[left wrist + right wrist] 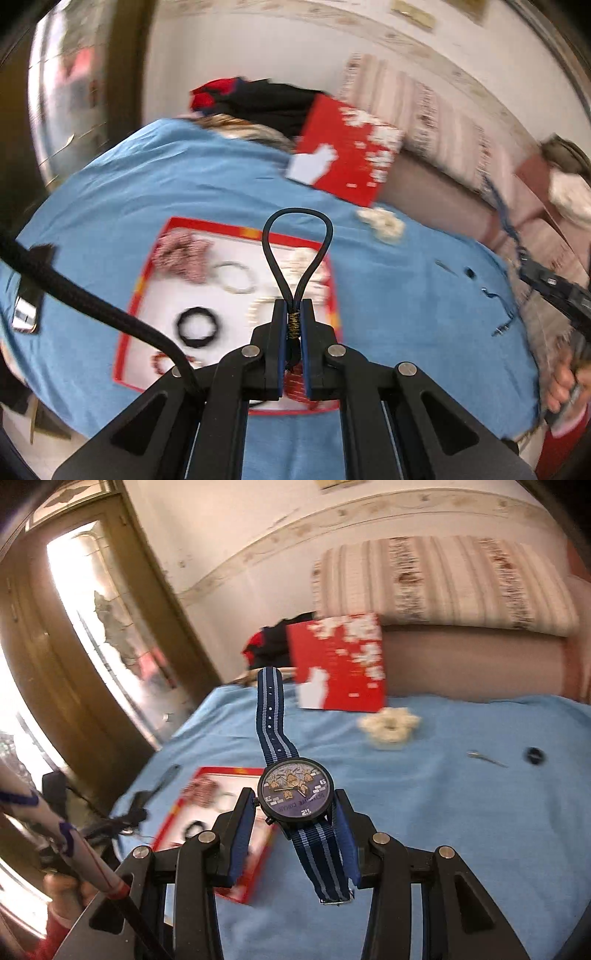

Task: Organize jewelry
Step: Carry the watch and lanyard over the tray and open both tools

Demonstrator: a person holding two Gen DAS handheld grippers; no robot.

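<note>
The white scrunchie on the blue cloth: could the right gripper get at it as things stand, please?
Probably not yet. The white scrunchie lies bare on the blue cloth with nothing over it, but the right gripper is already shut on the watch, so it must set that down first.

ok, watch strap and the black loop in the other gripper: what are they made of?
Watch strap: looks like woven nylon or similar fabric, matte, navy with pale blue stripes and punched holes; it bends softly. Black loop: looks like a smooth elastic or rubbery cord, slight sheen, bound with gold thread at the pinch point; core material can't be told.
</note>
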